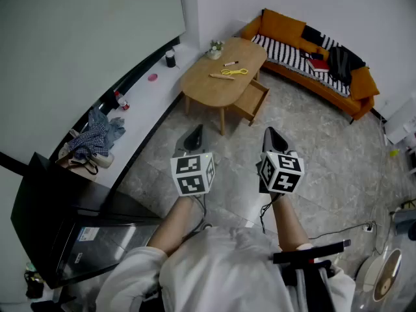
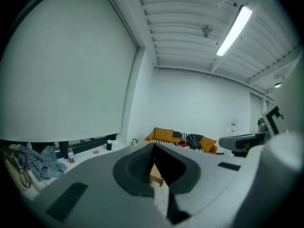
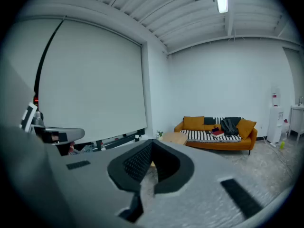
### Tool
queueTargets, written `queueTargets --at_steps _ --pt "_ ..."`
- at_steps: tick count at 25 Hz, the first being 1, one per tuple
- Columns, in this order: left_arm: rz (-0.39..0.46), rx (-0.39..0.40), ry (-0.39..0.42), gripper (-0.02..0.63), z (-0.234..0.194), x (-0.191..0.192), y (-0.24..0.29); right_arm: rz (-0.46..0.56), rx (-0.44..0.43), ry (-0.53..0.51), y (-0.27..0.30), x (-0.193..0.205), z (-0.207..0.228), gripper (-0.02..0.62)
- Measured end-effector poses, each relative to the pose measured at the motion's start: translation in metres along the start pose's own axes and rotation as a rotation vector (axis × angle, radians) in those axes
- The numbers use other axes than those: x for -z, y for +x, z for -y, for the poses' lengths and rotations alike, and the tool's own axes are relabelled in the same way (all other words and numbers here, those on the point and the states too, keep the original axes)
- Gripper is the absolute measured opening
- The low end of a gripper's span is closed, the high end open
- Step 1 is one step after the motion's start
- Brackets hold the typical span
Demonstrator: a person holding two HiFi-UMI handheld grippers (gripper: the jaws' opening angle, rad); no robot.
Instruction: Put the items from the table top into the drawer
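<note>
1. We find the left gripper (image 1: pixel 195 137) held in front of the person, above the grey marbled floor (image 1: pixel 312 155). Its jaws are closed tip to tip and nothing is between them.
2. The right gripper (image 1: pixel 270 139) is held just beside the left one, at about the same height. Its jaws also meet at the tips and carry nothing.
3. The oval light-wood coffee table (image 1: pixel 211 90) stands well apart from both grippers, further along the floor in the direction they point.
4. The open wooden drawer (image 1: pixel 254 101) is pulled out from the table's side that faces the open floor. We cannot see what it contains from here.
5. On the table top lie the yellow-handled scissors (image 1: pixel 234 72), with a thin wooden stick (image 1: pixel 220 77) just beside them and a dark marker pen (image 1: pixel 231 64) near them, towards the sofa end.
6. A small potted plant (image 1: pixel 215 49) stands at the table's far edge, close to the wall corner.
7. Behind the table, an orange sofa (image 1: pixel 281 23) runs along the wall. It carries a striped cover, a black bag (image 1: pixel 341 62) and a red book (image 1: pixel 318 64).
8. A white ledge (image 1: pixel 153 103) runs along the left wall, bearing a checked cloth (image 1: pixel 94 136) and a black cup (image 1: pixel 170 59).
</note>
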State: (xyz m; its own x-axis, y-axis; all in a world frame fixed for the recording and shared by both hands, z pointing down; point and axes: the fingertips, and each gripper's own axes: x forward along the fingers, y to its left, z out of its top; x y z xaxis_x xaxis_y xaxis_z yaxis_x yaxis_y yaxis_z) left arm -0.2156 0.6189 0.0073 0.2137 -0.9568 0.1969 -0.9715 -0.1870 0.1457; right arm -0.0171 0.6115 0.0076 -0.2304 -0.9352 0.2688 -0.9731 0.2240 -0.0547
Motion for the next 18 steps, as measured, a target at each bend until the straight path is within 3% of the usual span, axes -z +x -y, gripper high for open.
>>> queueTargets --at_steps 7,18 --pt "-0.011 -0.003 0.001 0.008 -0.025 -0.001 0.009 0.009 0.011 0.075 0.015 0.001 -0.008 -0.008" --pt "-0.072 0.004 -0.019 0.009 -0.047 0.024 0.032 -0.068 0.082 0.135 0.033 0.031 0.008 -0.008"
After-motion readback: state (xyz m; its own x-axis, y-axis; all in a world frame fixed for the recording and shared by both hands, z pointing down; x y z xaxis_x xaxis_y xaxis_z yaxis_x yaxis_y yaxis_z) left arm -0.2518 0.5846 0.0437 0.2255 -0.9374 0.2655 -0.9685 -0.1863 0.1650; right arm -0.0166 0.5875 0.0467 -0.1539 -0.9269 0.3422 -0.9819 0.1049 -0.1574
